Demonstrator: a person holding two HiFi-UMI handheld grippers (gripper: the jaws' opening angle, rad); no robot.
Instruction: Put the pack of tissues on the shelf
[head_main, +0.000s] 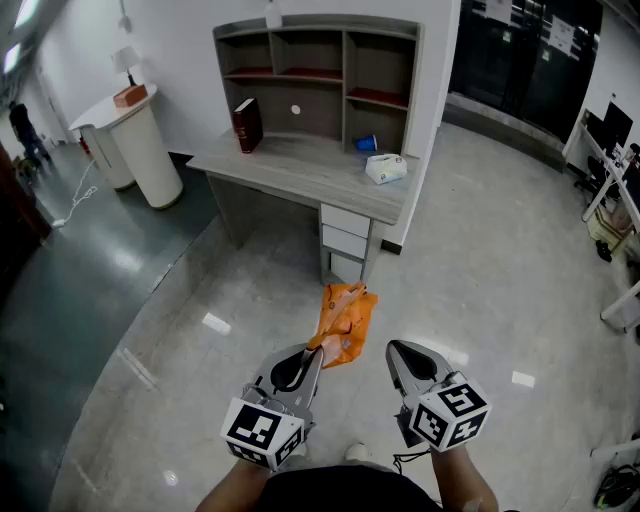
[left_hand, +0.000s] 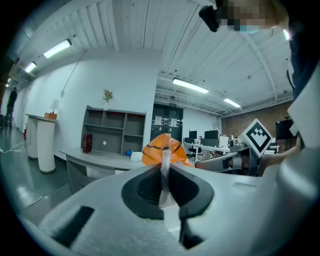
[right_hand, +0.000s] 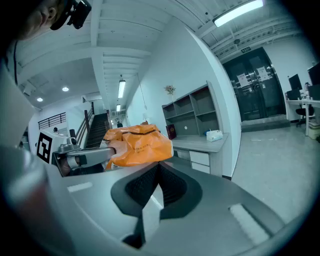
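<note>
The white pack of tissues (head_main: 386, 168) lies on the grey desk (head_main: 300, 165) near its right end, below the shelf unit (head_main: 315, 75); it also shows far off in the left gripper view (left_hand: 136, 156) and the right gripper view (right_hand: 215, 135). My left gripper (head_main: 320, 349) is low over the floor, well short of the desk, shut on the edge of an orange plastic bag (head_main: 345, 318) that hangs from its tips (left_hand: 165, 161). Beside it my right gripper (head_main: 393, 348) has its jaws together with nothing between them (right_hand: 159, 166). The orange bag (right_hand: 140, 145) is to its left.
A dark red book (head_main: 247, 124) stands on the desk's left part and a blue cup (head_main: 366, 143) lies near the tissues. Drawers (head_main: 345, 232) sit under the desk's right end. A white round counter (head_main: 135, 145) stands at the far left. Office desks and chairs (head_main: 610, 170) line the right.
</note>
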